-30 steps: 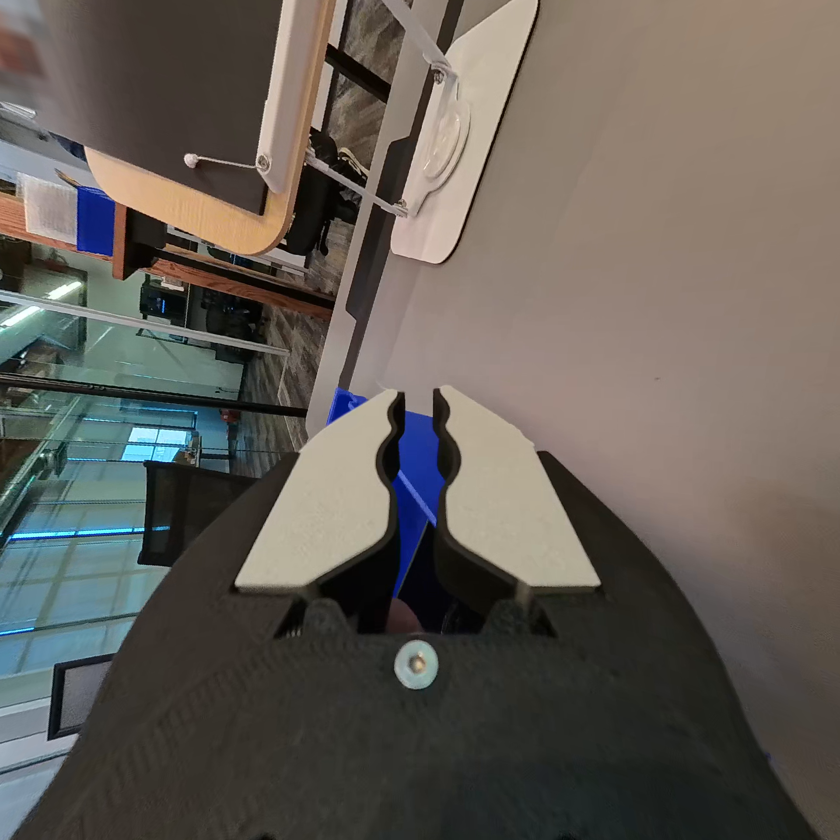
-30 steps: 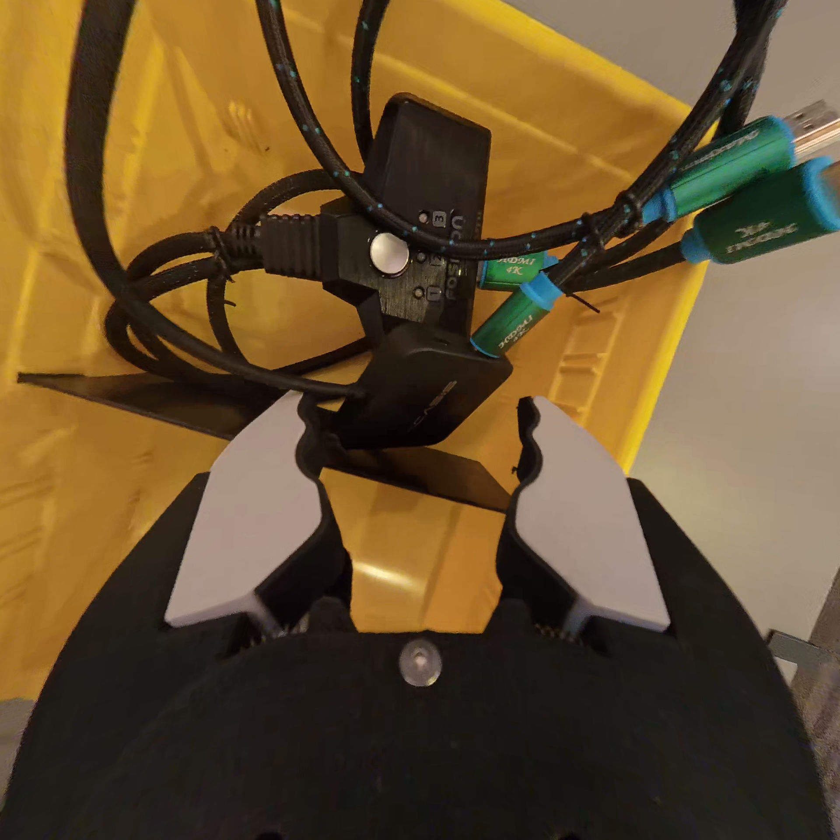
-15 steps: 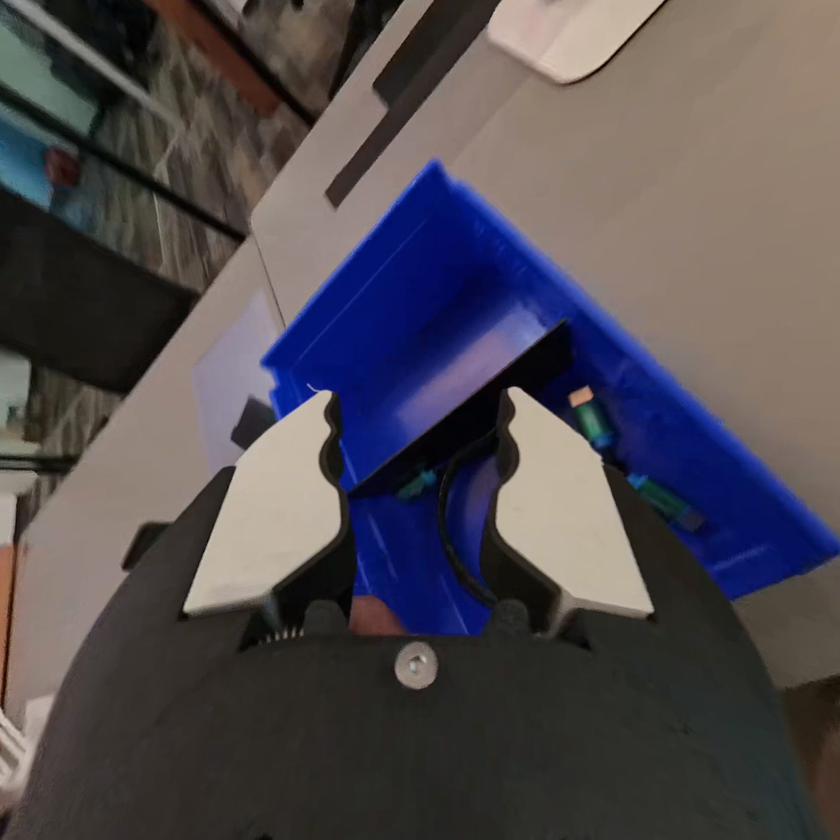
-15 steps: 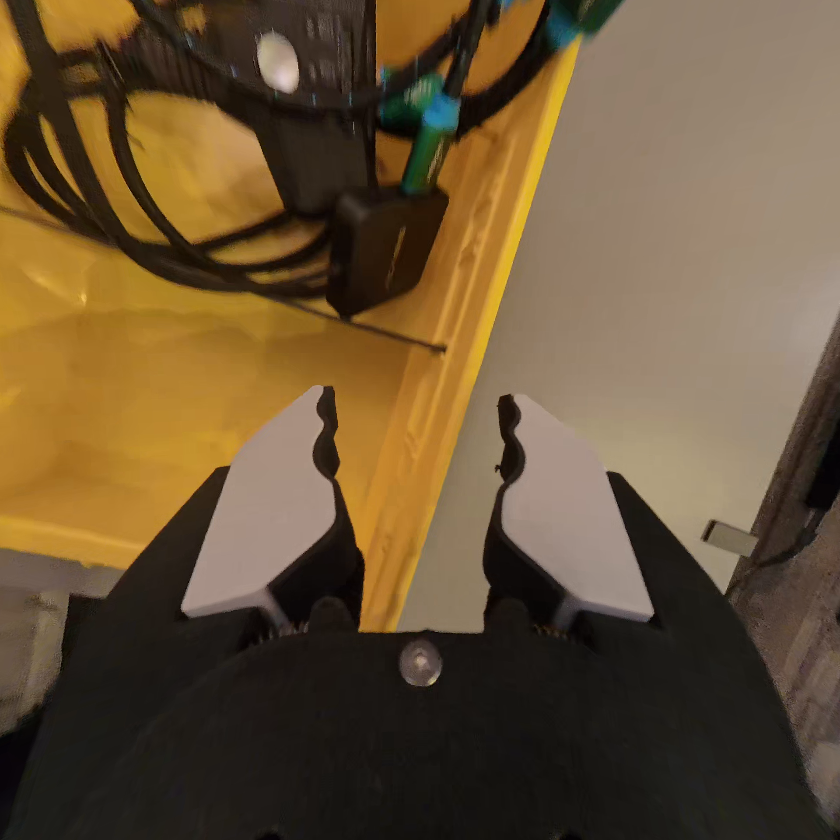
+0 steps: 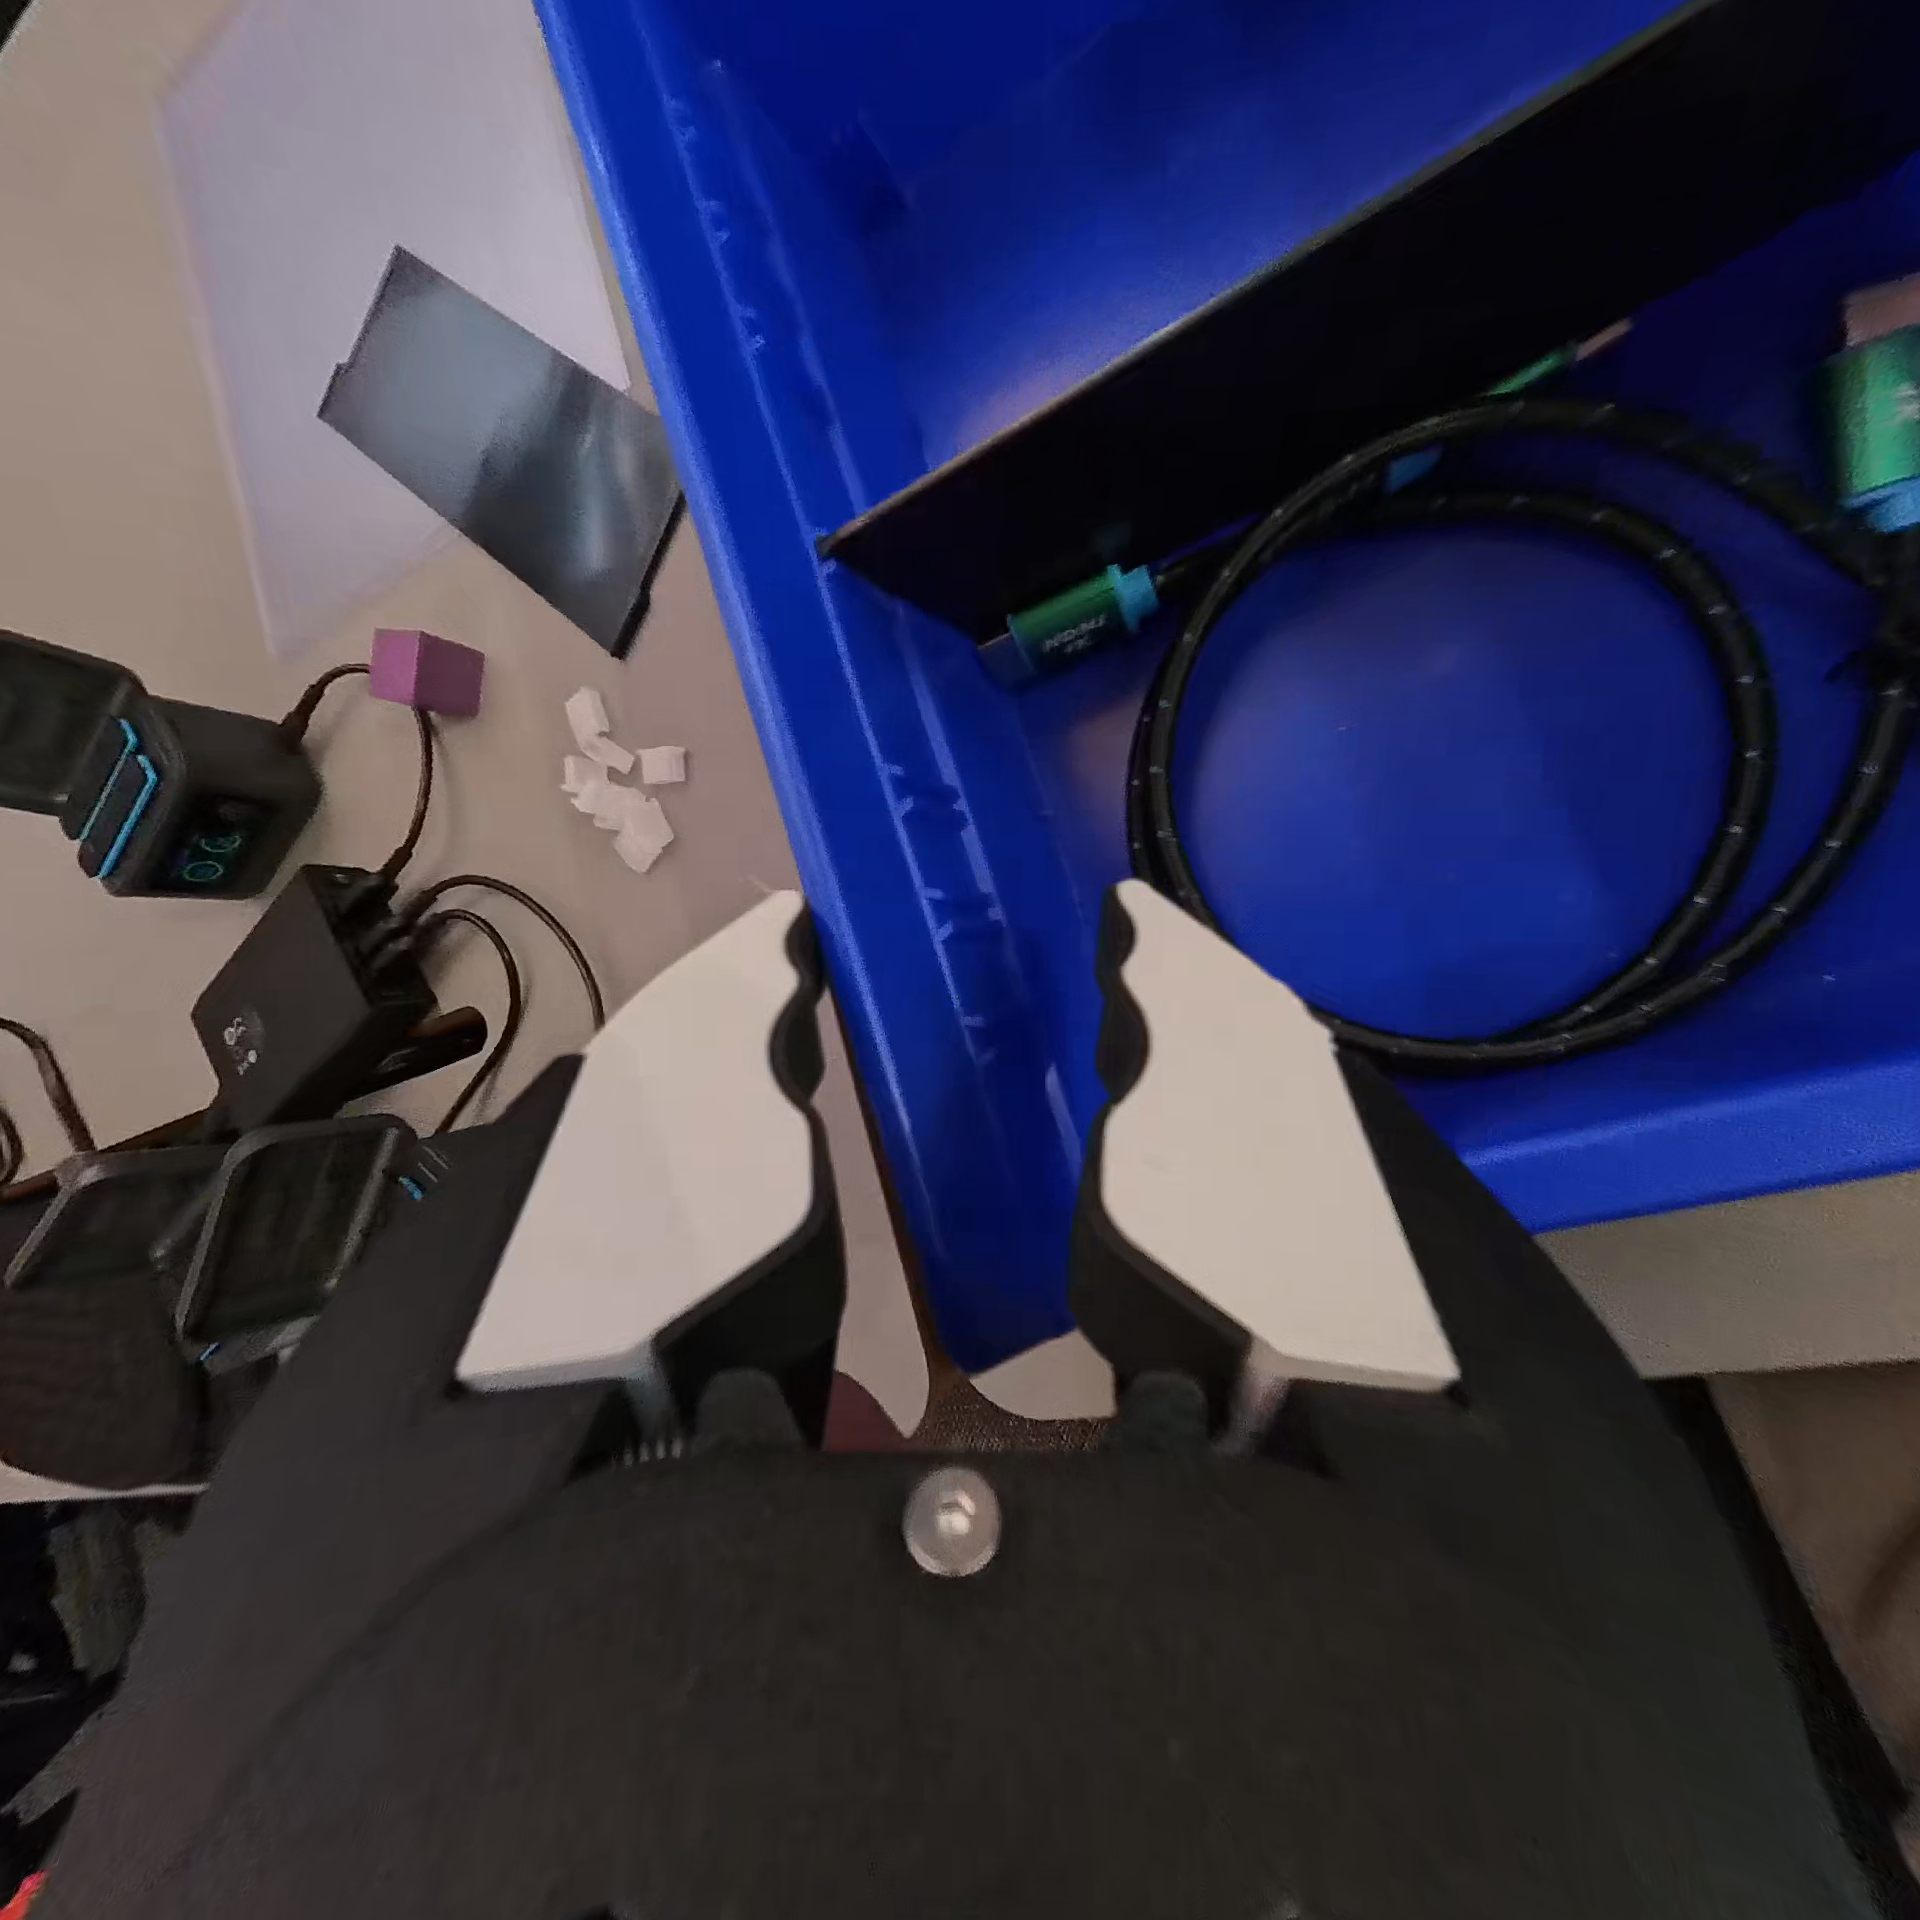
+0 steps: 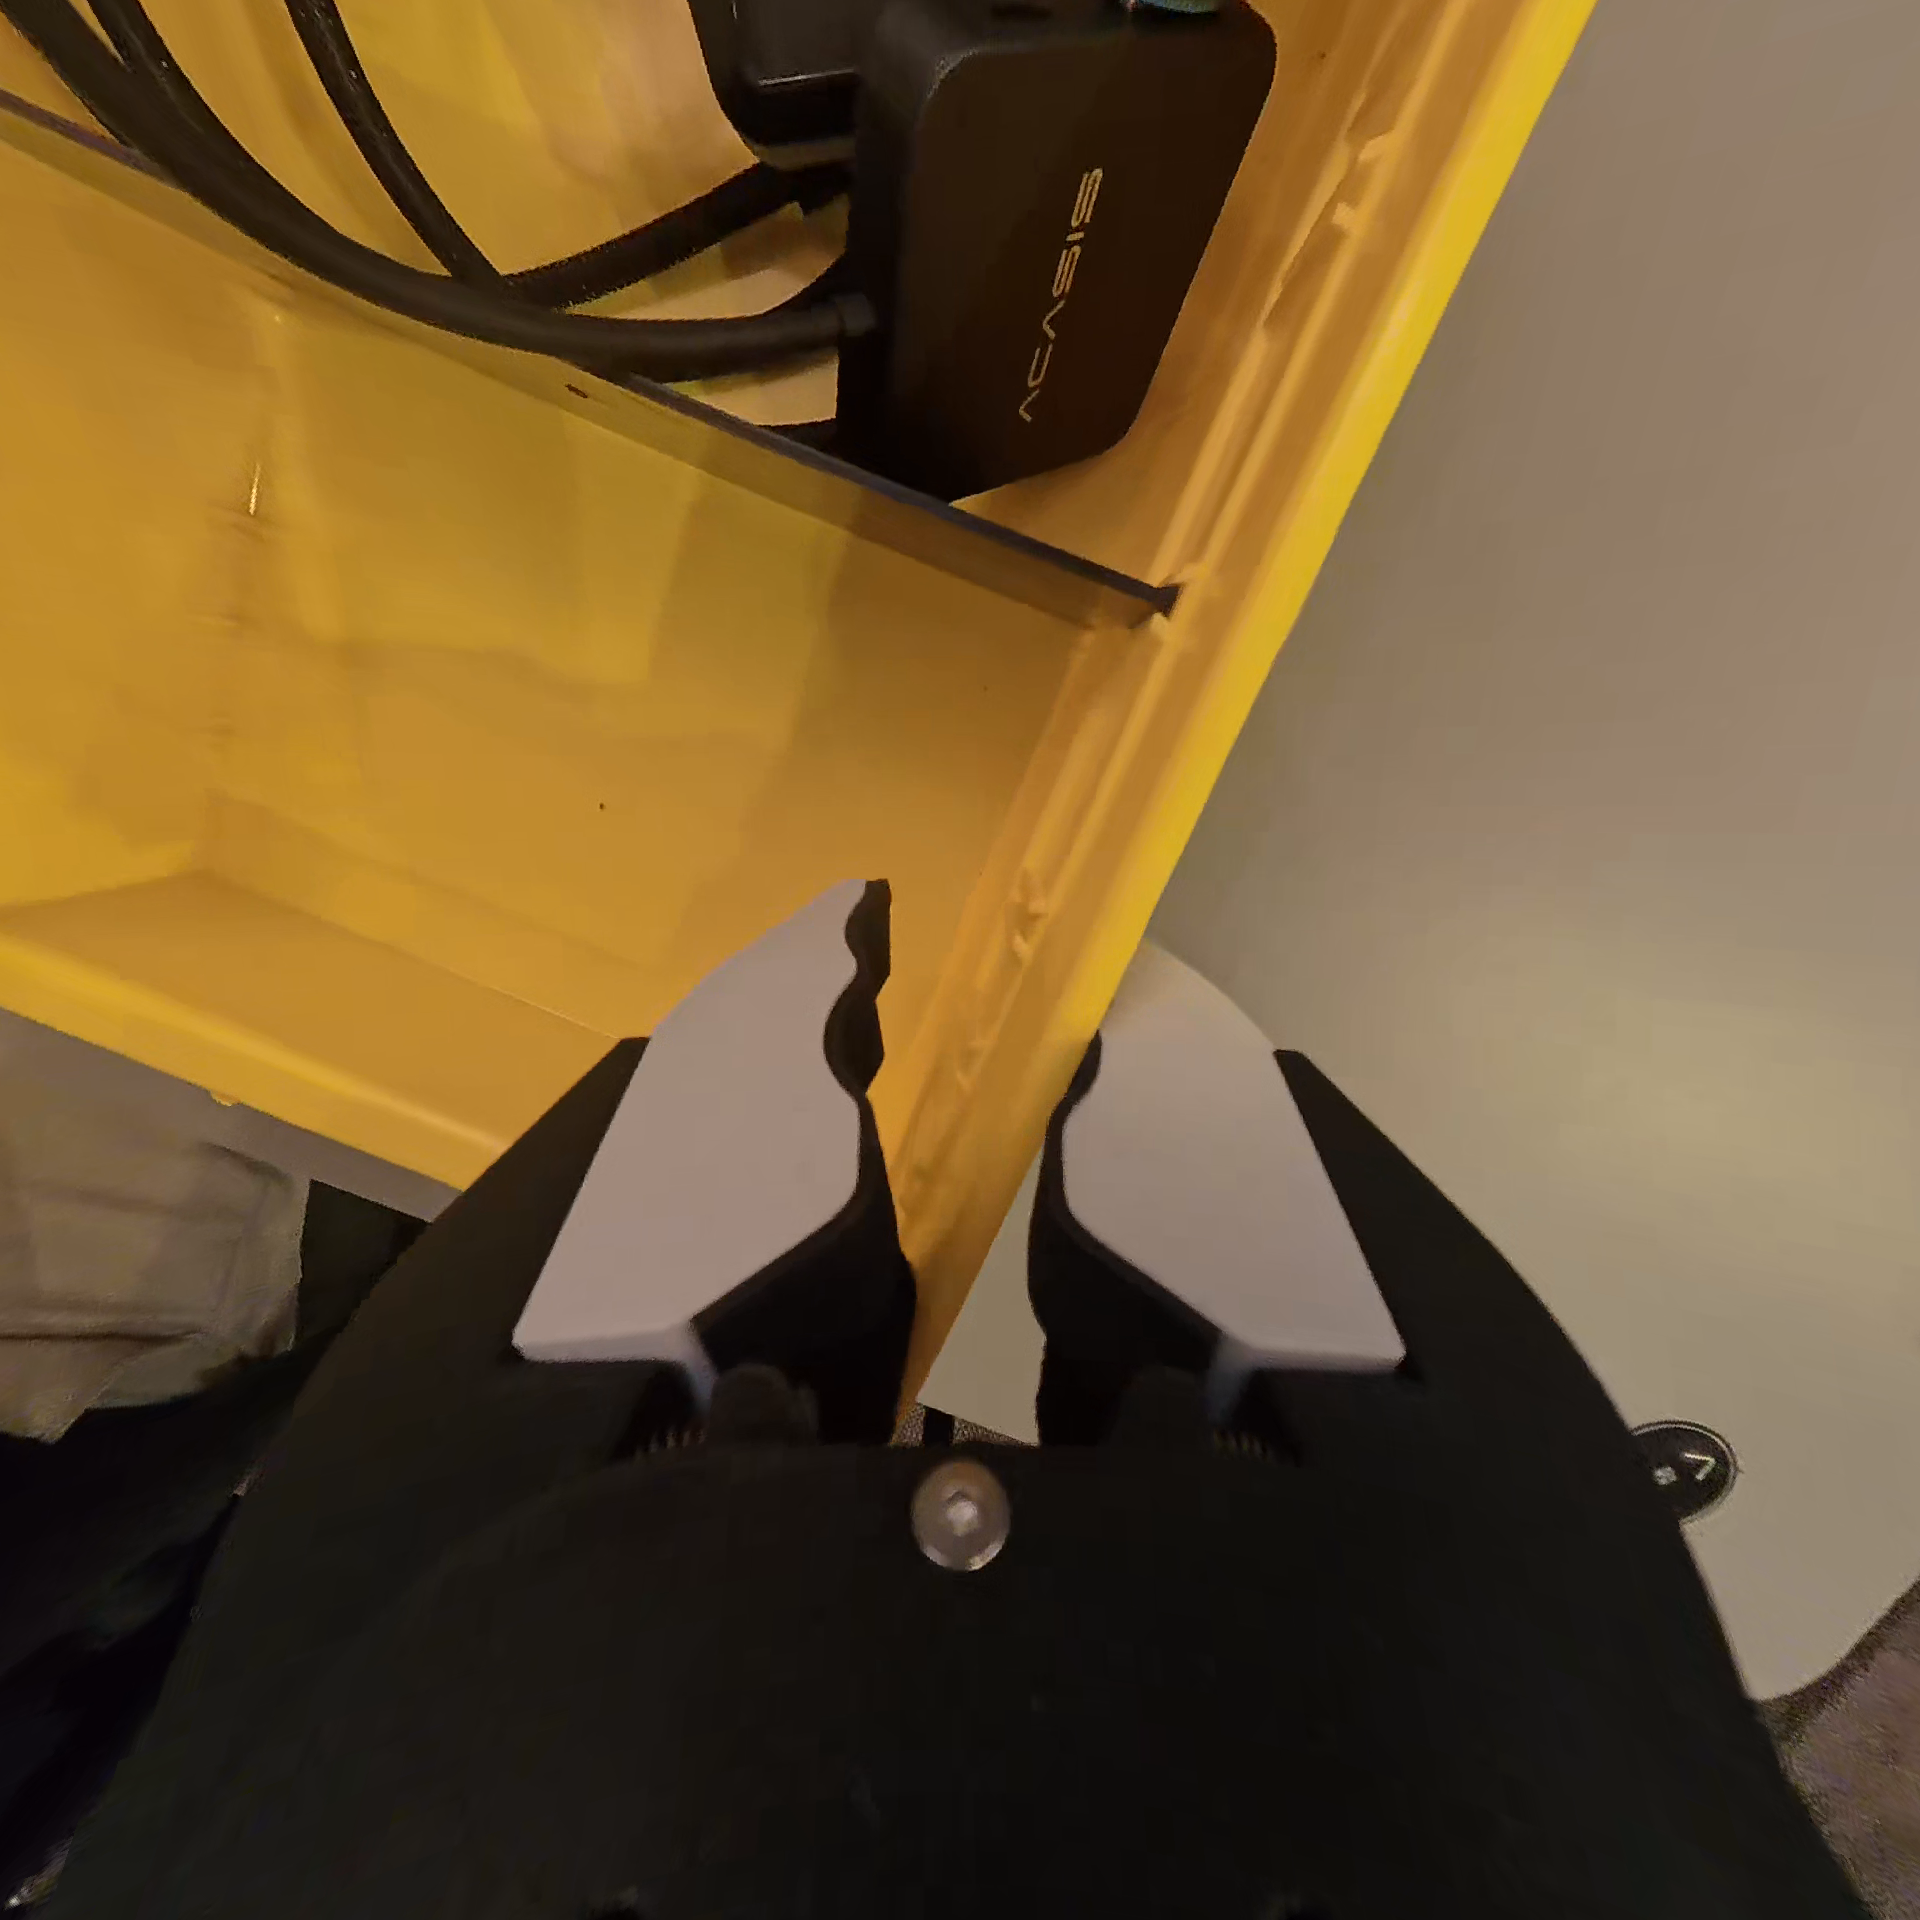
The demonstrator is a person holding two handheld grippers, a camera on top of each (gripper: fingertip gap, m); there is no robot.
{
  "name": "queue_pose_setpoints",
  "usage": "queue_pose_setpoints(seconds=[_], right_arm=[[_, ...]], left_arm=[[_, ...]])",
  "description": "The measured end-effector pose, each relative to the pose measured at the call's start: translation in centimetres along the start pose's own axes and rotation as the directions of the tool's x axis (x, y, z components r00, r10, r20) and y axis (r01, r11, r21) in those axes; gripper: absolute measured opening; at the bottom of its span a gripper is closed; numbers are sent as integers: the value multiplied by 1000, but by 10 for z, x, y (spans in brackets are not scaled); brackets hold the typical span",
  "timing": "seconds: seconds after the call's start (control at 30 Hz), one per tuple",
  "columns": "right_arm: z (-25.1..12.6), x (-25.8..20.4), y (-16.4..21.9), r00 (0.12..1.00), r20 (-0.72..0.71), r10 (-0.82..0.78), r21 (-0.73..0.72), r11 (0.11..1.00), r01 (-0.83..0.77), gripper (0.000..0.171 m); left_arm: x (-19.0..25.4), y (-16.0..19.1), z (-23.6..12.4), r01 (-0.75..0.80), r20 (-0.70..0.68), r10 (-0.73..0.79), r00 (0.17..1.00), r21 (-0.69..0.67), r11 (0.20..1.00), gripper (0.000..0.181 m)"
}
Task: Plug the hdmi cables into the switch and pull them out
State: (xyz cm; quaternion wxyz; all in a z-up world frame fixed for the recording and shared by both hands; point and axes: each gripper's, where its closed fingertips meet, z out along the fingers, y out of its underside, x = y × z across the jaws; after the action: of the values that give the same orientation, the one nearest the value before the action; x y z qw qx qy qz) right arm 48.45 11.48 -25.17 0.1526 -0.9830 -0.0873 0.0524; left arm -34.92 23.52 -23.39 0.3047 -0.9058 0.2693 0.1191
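A second before this, my left claw (image 5: 954,935) had been nearly closed and pointed off across the tabletop (image 5: 125,447), while my right claw (image 6: 987,987) hung wide over the switch and cables. By this moment both had swung down onto bin walls. The left claw stood open, its fingers either side of the left wall of the blue bin (image 5: 935,1039) at the near corner, not yet pinching it as far as I could tell. The right claw had narrowed around the right wall of the yellow bin (image 6: 1039,987); its left finger lay against the inner face, its right finger's tip was hidden behind the rim, so I took it as gripping the wall or very close to it.

One cable (image 5: 1704,727) lay coiled in the near compartment of the blue bin, with a green plug (image 5: 1070,629) tucked by the black divider (image 5: 1351,312) and another plug (image 5: 1881,416) at the far right. The black box (image 6: 1039,260) with more cables (image 6: 343,218) sat in the far compartment of the yellow bin, behind its divider (image 6: 727,436); I couldn't tell whether that box was the switch.

I judged that I was setting up to shift or steady the bins, not to plug anything yet. Neither claw held a cable.
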Motion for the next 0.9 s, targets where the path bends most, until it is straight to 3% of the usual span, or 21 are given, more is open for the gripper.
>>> queue_pose_setpoints(seconds=[0.13, 0.3, 0.53, 0.9], right_arm=[[1, 0, -1, 1000, -3, 17, 20, 1000, -17, 24], [2, -1, -3, 1000, -8, 9, 36, 999, -9, 22], [6, -24, -10, 1000, 19, -17, 44, 999, 16, 23], [21, -102, -39, 986, 117, -116, 95, 990, 105, 34]], left_arm=[[-6, 2, 7, 81, -31, -80, 996, 37, 996, 21], [6, -2, 1, 242, -211, -227, 951, 49, 969, 7], [24, -14, -3, 306, -312, -264, 913, 92, 948, 4], [30, -34, -23, 404, -405, -297, 865, 210, 890, 5]])
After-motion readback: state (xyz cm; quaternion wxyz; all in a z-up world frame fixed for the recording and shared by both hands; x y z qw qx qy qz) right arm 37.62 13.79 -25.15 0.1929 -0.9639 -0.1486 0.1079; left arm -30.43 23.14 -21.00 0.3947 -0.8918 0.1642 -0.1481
